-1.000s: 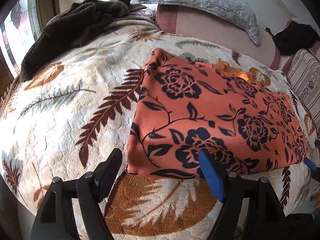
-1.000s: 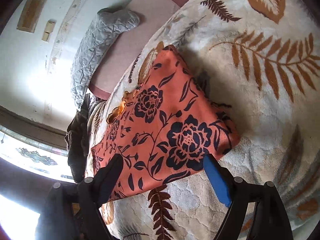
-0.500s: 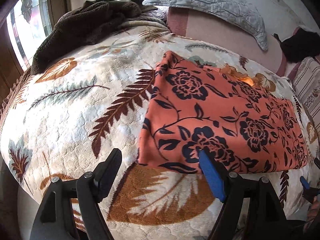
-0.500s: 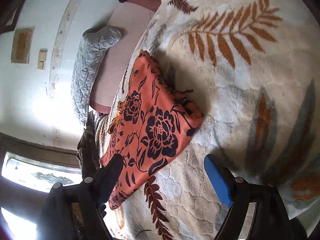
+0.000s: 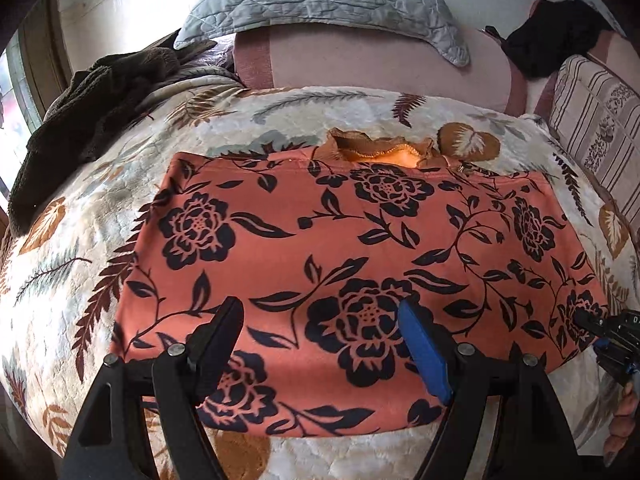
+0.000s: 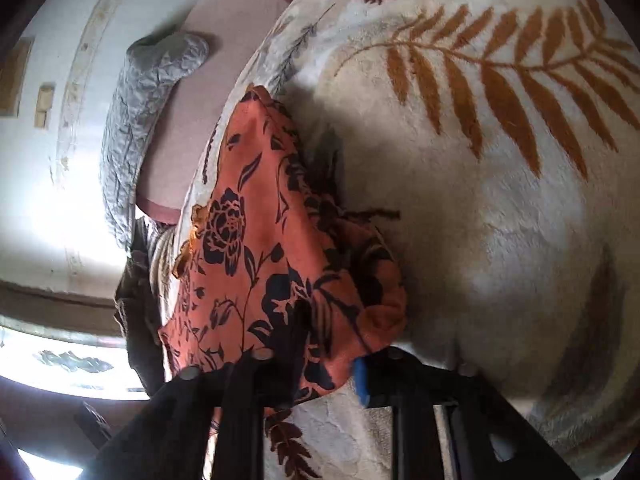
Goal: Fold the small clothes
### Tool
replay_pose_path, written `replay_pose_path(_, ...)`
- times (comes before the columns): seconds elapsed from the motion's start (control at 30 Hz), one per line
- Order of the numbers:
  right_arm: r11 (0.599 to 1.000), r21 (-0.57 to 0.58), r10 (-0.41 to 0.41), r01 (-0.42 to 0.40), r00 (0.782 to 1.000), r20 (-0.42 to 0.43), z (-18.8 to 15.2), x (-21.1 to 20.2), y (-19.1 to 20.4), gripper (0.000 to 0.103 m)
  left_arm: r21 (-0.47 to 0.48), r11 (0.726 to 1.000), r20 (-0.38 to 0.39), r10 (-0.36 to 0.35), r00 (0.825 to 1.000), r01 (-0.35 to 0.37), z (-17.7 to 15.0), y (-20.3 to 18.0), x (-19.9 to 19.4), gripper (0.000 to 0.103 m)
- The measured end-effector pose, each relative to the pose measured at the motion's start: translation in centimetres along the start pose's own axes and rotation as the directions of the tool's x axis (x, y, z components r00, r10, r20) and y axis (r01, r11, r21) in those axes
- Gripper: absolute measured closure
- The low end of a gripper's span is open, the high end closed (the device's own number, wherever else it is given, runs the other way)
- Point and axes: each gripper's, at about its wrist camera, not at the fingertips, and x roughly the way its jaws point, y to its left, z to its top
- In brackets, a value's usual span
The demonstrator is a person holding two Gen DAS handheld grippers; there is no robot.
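My left gripper (image 5: 320,344) has its fingers (image 5: 218,336) spread wide, one black and one blue, hovering over the near half of the orange floral garment (image 5: 352,256) without pinching any cloth. My right gripper (image 6: 332,356) has its fingers closed on a corner of that same garment (image 6: 260,248); the fabric bunches and lifts up between the black finger and the blue one. In the left wrist view I can also see the right gripper (image 5: 612,332) at the garment's right-hand edge, with a bit of the hand behind it.

The garment lies spread flat on the bed blanket (image 5: 80,208), a cream plush cover printed with brown and rust fern leaves. Its far edge shows a ruffled orange strip (image 5: 380,152) peeking out from beneath the top layer.

Beyond the garment, a dark brown fuzzy cloth (image 5: 92,120) is heaped at the blanket's far left corner. A grey quilted pillow (image 5: 320,0) rests on top of the pink headboard cushion (image 5: 380,64). A black cloth (image 5: 560,36) sits at the far right, above a striped cushion (image 5: 592,128).
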Motion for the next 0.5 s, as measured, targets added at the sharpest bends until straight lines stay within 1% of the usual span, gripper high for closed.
replay_pose_path(0.03, 0.997, -0.067, -0.031, 0.032, 0.999, 0.012, -0.1, -0.4, 1.0, 0.095, 0.002, 1.000, -0.004, -0.001, 1.000, 0.001, 0.2, -0.4, 0.3, 0.023)
replay_pose_path(0.1, 0.972, -0.207, -0.096, 0.115, 0.990, 0.100, -0.7, -2.2, 3.4, 0.096, 0.001, 1.000, 0.010, -0.005, 1.000, 0.005, 0.6, -0.7, 0.2, 0.023)
replay_pose_path(0.13, 0.955, -0.259, -0.114, 0.148, 0.983, 0.141, -1.0, -3.1, 4.3, 0.096, 0.000, 1.000, 0.039, -0.015, 0.999, 0.015, 0.8, -0.7, -0.1, 0.023)
replay_pose_path(0.17, 0.946, -0.283, -0.119, 0.158, 0.981, 0.150, -1.1, -3.3, 4.5, 0.094, -0.001, 1.000, 0.071, -0.017, 0.997, 0.018, 0.7, -0.7, -0.3, 0.023)
replay_pose_path(0.2, 0.949, -0.281, -0.113, 0.141, 0.987, 0.115, -1.1, -2.8, 4.0, 0.089, 0.004, 1.000, 0.078, 0.001, 0.997, -0.002, 0.6, -0.8, 0.1, 0.023)
replay_pose_path(0.23, 0.956, -0.263, -0.123, 0.129, 0.992, 0.039, -0.9, -1.5, 2.9, 0.084, 0.022, 0.999, 0.044, 0.025, 0.999, -0.026, 0.4, -1.0, 1.2, 0.022)
replay_pose_path(0.27, 0.971, -0.217, -0.116, 0.101, 0.992, -0.057, -0.5, -0.1, 1.4, 0.078, 0.051, 0.998, -0.030, 0.035, 0.999, -0.033, 0.1, -1.3, 3.0, 0.022)
replay_pose_path(0.3, 0.985, -0.171, -0.045, 0.035, 0.997, -0.059, -0.2, -0.6, 0.5, 0.078, 0.064, 0.997, -0.085, 0.045, 0.995, -0.040, -0.2, -1.3, 4.3, 0.021)
replay_pose_path(0.33, 0.990, -0.143, -0.017, 0.009, 0.998, -0.059, 0.3, -1.3, 0.0, 0.078, 0.053, 0.998, -0.049, 0.038, 0.998, -0.036, -0.5, -1.1, 4.2, 0.019)
replay_pose_path(0.37, 0.990, -0.139, -0.012, 0.006, 0.999, -0.044, 0.9, -2.2, -0.2, 0.078, 0.048, 0.998, -0.030, 0.036, 0.999, -0.034, -0.6, -1.0, 4.0, 0.019)
replay_pose_path(0.43, 0.989, -0.143, 0.028, -0.029, 1.000, -0.009, 2.4, -3.8, 0.0, 0.075, 0.055, 0.998, -0.027, 0.032, 0.999, -0.030, -0.7, -0.9, 4.1, 0.019)
replay_pose_path(0.5, 0.981, -0.182, 0.062, -0.062, 0.998, -0.005, 4.7, -3.9, 1.0, 0.073, 0.049, 0.999, -0.025, 0.025, 0.999, -0.024, -0.8, -0.8, 4.1, 0.019)
